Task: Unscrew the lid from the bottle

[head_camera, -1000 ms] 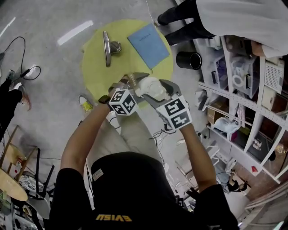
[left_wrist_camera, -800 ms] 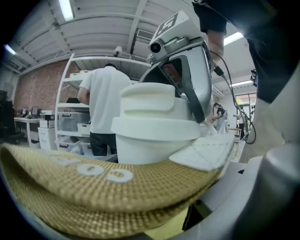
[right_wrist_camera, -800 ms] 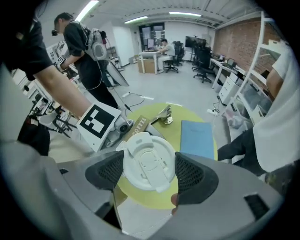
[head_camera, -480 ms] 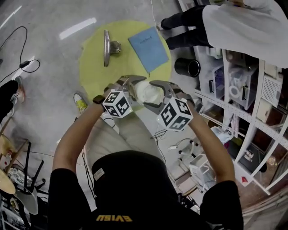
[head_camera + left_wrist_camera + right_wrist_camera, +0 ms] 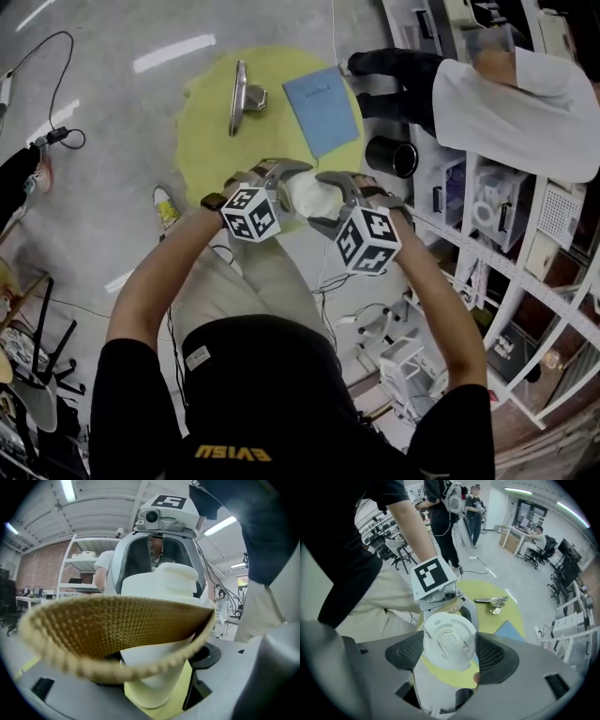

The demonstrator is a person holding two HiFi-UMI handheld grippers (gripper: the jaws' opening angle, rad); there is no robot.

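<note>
Grey floor (image 5: pixel 112 122) with a round yellow mat (image 5: pixel 208 117); above it the left tongs (image 5: pixel 284 186) clamp the white bottle (image 5: pixel 314 195) by its body, the right tongs (image 5: pixel 450 654), fairly wide, grip its lid (image 5: pixel 448 637), contents hidden; a black cup (image 5: pixel 391 156) stands beside the shelves (image 5: pixel 506 216), inside too dark to tell

Yellow mat (image 5: pixel 208 141), blue notebook (image 5: pixel 322 111), black cup (image 5: pixel 390 157)

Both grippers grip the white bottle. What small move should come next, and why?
Probably twist the right gripper to loosen the lid, the left gripper holding the bottle steady: the right fingers press both sides of the lid, still seated.
</note>
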